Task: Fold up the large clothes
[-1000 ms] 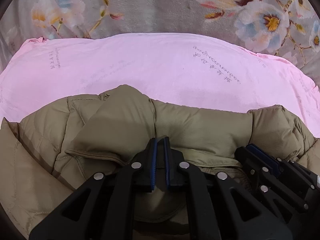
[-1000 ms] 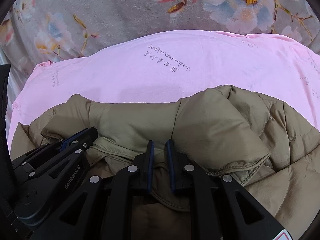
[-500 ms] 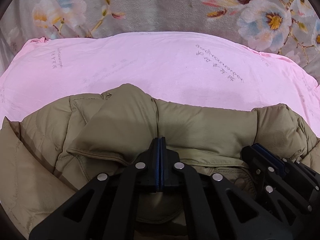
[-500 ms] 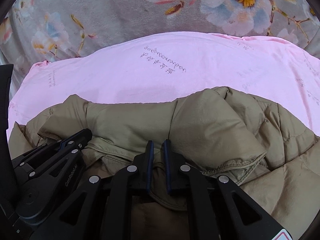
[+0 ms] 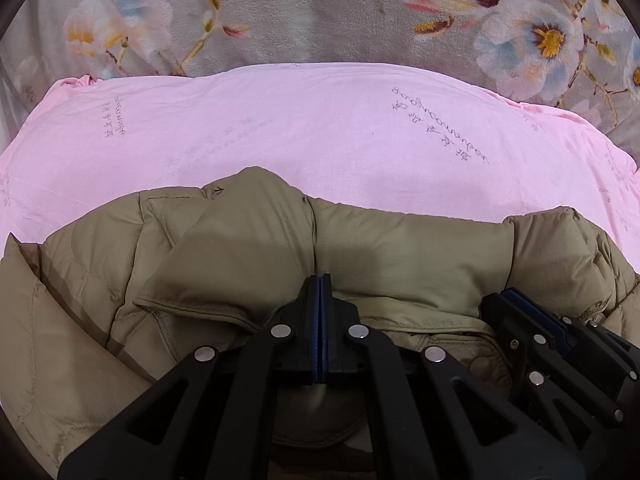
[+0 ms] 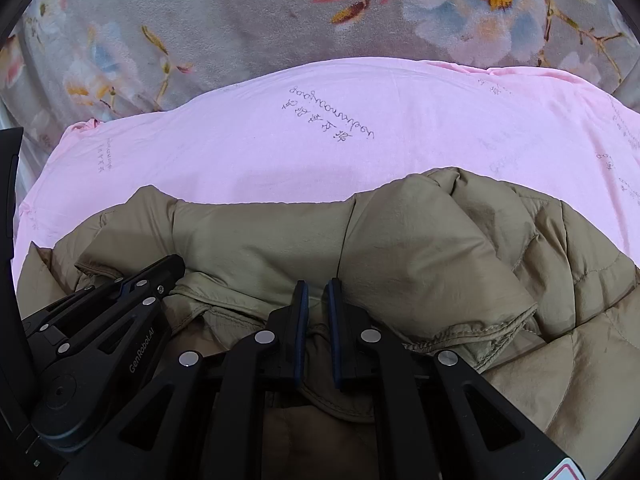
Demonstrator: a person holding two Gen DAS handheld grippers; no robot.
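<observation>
A khaki quilted jacket lies bunched on a pink sheet, its collar toward me. My left gripper sits at the collar's edge, pads pressed flat together, with the collar hem running in under the fingertips. Just to its right, my right gripper pinches a fold of the same collar, and khaki fabric shows in the narrow slit between its pads. Each gripper also shows in the other's view: the right gripper at the right edge, the left gripper at the lower left.
The pink sheet, printed with faint writing, spreads beyond the jacket. A grey floral blanket lies behind it. A dark upright edge stands at the far left of the right wrist view.
The left jaws have closed from a thin gap to fully together at the collar. The right jaws narrowed a little on the fabric. Neither hand has shifted.
</observation>
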